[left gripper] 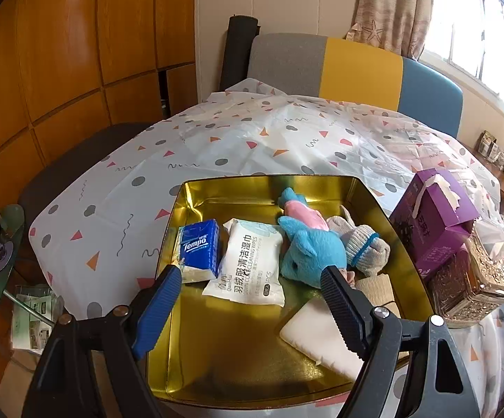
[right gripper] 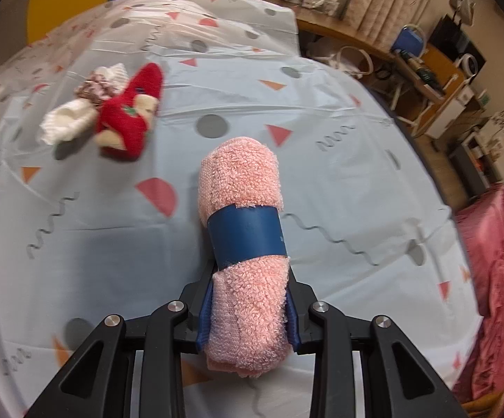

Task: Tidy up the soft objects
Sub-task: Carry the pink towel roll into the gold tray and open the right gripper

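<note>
In the left wrist view a gold tin tray [left gripper: 217, 348] holds a blue tissue pack [left gripper: 199, 249], a white wet-wipes pack [left gripper: 248, 261], a blue and pink plush toy [left gripper: 307, 240], rolled grey socks [left gripper: 363, 247] and a white pad [left gripper: 321, 334]. My left gripper [left gripper: 252, 282] hovers open over the tray's near side with nothing between its fingers. In the right wrist view my right gripper [right gripper: 250, 310] is shut on a rolled pink towel [right gripper: 241, 181] with a blue paper band, held above the tablecloth. A red sock bundle [right gripper: 130, 118] and a white sock [right gripper: 67, 122] lie at the far left.
A purple tissue box [left gripper: 433, 219] and a glittery gold box [left gripper: 467, 278] stand right of the tray. A patterned tablecloth [right gripper: 321, 174] covers the table. A grey, yellow and blue chair back [left gripper: 356, 69] stands beyond it. Pink bedding [right gripper: 495, 278] lies at the right.
</note>
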